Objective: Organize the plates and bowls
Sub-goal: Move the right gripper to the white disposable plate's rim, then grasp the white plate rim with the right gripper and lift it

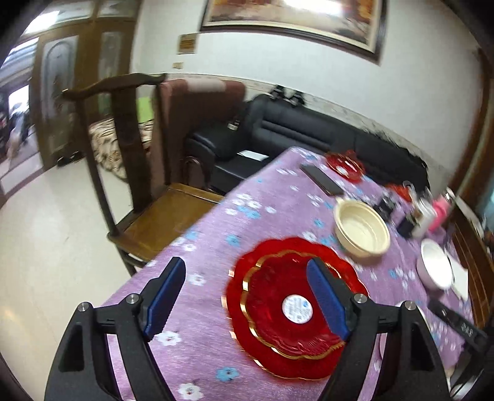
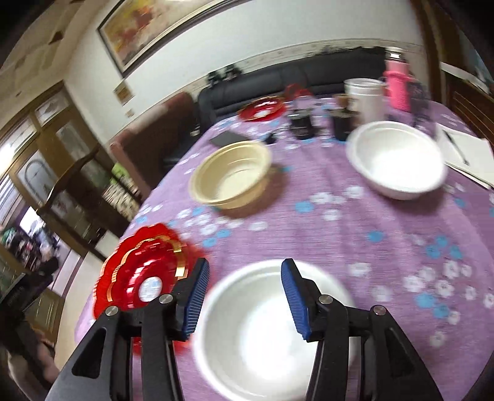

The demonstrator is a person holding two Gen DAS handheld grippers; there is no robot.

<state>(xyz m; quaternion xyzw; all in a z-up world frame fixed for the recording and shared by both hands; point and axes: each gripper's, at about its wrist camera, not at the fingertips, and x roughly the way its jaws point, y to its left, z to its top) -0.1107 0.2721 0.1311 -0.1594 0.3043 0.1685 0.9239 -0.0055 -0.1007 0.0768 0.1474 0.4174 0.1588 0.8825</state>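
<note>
The table under a purple cloth printed with white and blue flowers point(image 2: 355, 222) fills most of both views; its left edge runs diagonally, dropping to a pale tiled floor point(image 1: 46, 222). A dark wooden chair with a tan seat point(image 1: 160, 219) stands tucked against that edge, and a black leather sofa point(image 1: 293, 129) lies beyond the far end, under a large framed painting point(image 1: 293, 18) on the white wall. The cloth is open and bare in the middle right, between the bowls.

Near the left edge lies a stack of scalloped red translucent plates with gold rims point(image 1: 287, 305); the top plate carries a round white sticker whose print is too blurred to read. Just beside the stack, nearer the front edge, sits a white round bowl point(image 2: 262, 327). Further in stand a cream plastic bowl point(image 2: 231, 175) and a second white bowl point(image 2: 398, 157), well apart from each other. At the far end are another red plate point(image 2: 262, 108), a dark flat rectangular object point(image 1: 321, 179), a white cup point(image 2: 364, 95), a pink bottle point(image 2: 398, 86) and small dark items, blurred.

The left gripper point(image 1: 247, 296) hangs over the red stack with its blue pads spread wide, grasping nothing. The right gripper point(image 2: 244, 299) hangs over the near white bowl, its pads parted and clear of the rim, empty.
</note>
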